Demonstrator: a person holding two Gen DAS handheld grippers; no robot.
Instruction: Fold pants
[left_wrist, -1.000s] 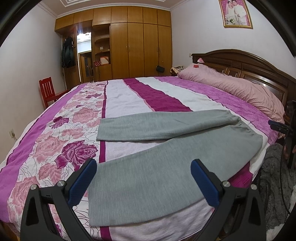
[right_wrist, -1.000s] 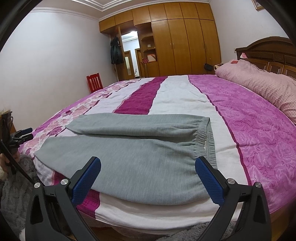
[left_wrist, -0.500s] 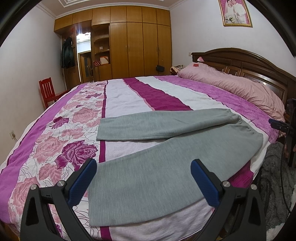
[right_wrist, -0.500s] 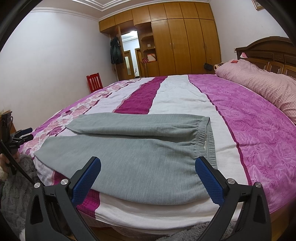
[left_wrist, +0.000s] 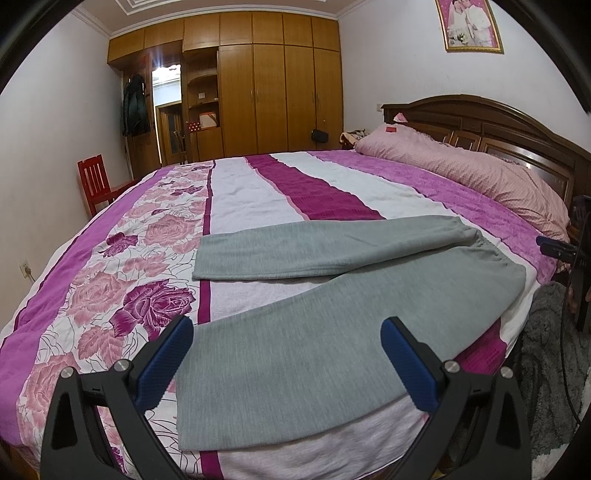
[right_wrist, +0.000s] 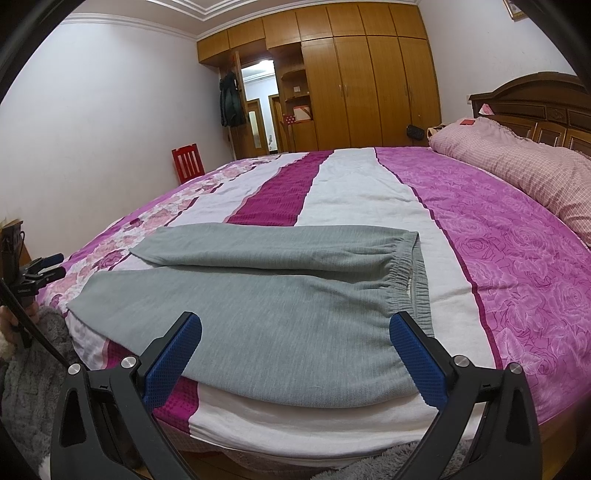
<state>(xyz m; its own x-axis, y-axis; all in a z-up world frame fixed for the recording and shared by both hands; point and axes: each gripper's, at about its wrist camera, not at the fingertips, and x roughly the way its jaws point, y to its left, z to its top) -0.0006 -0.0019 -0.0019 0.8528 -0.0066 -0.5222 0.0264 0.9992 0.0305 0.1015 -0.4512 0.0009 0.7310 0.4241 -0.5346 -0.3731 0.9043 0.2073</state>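
On the bed (left_wrist: 258, 192), grey pants (left_wrist: 332, 314) lie flat, legs spread apart. The left hand-held gripper (left_wrist: 284, 365) and right hand-held gripper (right_wrist: 295, 358) hover wide open above them, holding nothing.

Almost no change is seen across the last second. In the left wrist view the headboard (left_wrist: 480, 122) and pillow (left_wrist: 461, 173) have been shifted very slightly upward in the frame, which points to a faint tilt of the left hand-held gripper (left_wrist: 284, 365). In the right wrist view the other hand-held gripper (right_wrist: 42, 266), seen at the left edge, has been moved by a trace. The pants (left_wrist: 314, 339) have not been shifted by anything.
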